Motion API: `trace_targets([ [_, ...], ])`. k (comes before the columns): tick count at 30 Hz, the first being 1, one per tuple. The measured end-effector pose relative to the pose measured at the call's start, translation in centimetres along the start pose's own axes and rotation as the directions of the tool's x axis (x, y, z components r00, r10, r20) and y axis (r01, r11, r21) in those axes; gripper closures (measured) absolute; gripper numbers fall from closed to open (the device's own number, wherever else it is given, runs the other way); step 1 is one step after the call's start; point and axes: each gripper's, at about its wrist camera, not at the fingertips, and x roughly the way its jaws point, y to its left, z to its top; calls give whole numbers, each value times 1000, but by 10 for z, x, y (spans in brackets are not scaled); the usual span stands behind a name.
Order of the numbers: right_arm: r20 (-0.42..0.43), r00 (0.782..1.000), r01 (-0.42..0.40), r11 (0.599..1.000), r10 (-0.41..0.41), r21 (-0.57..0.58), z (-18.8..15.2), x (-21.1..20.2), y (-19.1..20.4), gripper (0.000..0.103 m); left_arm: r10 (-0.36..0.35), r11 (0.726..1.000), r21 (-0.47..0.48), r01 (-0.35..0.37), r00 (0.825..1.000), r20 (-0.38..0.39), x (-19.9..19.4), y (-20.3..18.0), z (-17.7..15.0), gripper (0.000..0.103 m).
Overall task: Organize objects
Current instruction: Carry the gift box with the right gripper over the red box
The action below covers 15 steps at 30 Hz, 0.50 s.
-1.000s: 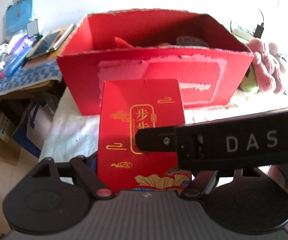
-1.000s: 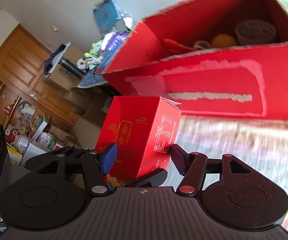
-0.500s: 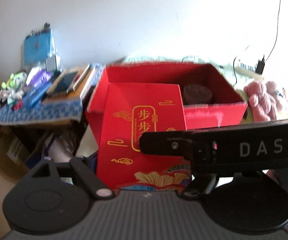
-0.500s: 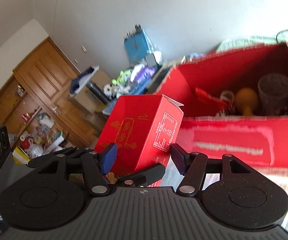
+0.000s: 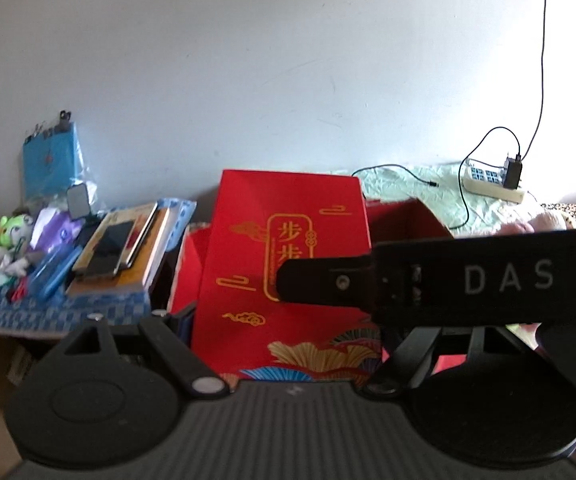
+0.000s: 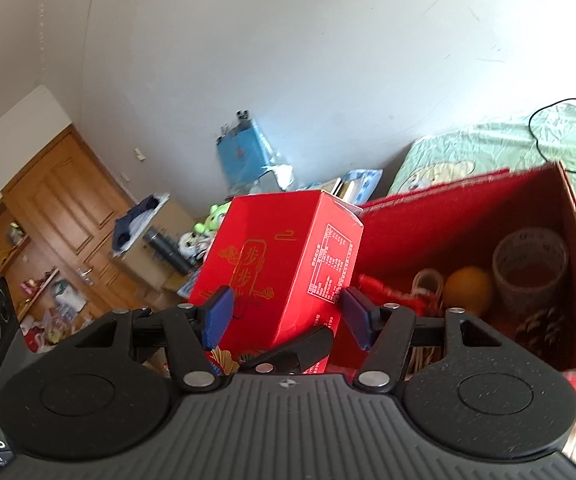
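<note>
Currently the carton (image 6: 279, 264), red with gold characters, is off the surface and upright, held level with the rim of the open red box (image 6: 468, 216), just left of its cavity in the right wrist view. Both tools are on it, which looks like a two-sided carry for a tall, light pack that would tip in a single pinch. Right gripper (image 6: 288, 312): blue pads bracket the carton's lower corner, but a gap seems to show at each pad, so cannot tell if clenched or merely guarding. Left gripper (image 5: 283, 332): carton fills the space between its fingers; the right tool's arm hides one fingertip, so grip state cannot be told either. Box already holds a tape roll (image 6: 530, 268), an orange (image 6: 468, 290) and red oddments; free room lies at its near left end, the likely drop spot.
</note>
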Motion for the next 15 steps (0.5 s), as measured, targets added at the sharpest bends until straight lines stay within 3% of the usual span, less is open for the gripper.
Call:
trace_targets([
  [6, -24, 998, 52, 999, -52, 5, 13, 28, -7, 40, -37, 999, -29, 37, 999, -10, 33, 13, 14, 23],
  [15, -152, 985, 92, 995, -84, 46, 21, 73, -26, 40, -72, 995, -79, 65, 993, -92, 88, 33, 13, 23],
])
